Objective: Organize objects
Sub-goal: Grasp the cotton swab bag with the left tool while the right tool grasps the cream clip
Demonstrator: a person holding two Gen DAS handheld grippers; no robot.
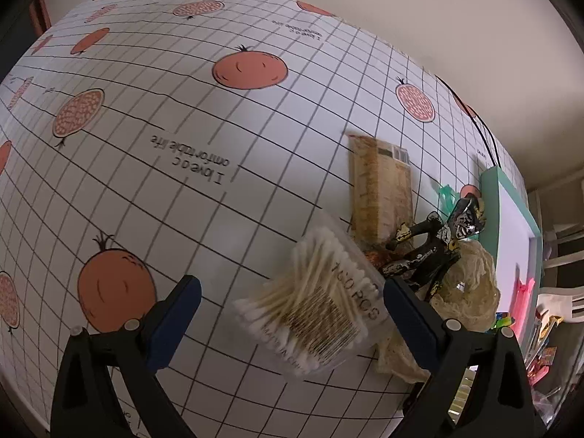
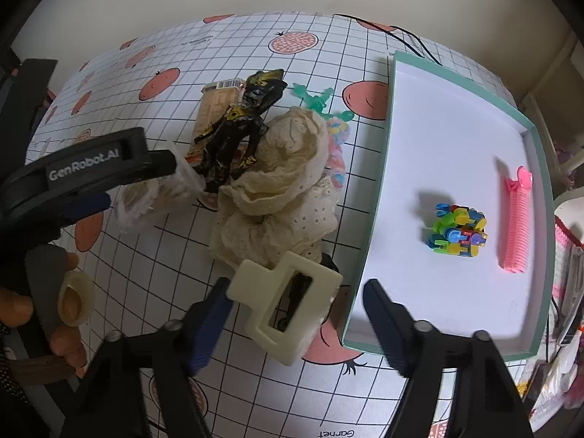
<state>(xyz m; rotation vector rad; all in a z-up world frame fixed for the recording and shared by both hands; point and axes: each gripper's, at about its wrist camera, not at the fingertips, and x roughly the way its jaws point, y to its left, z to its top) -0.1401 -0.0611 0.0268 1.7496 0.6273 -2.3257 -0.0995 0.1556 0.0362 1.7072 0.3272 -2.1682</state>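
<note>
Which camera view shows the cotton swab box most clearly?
The left wrist view. There the cotton swab box lies large between the open fingers of the left gripper, with swabs and label readable. In the right wrist view the cotton swab box is only a blurred shape, partly hidden behind the left gripper.

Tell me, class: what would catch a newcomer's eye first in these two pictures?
The black and yellow toy figure lying in the heap beside the crumpled cream cloth. Then the bright block toy and pink comb inside the white tray, and the cotton swab box between the open left gripper.
</note>
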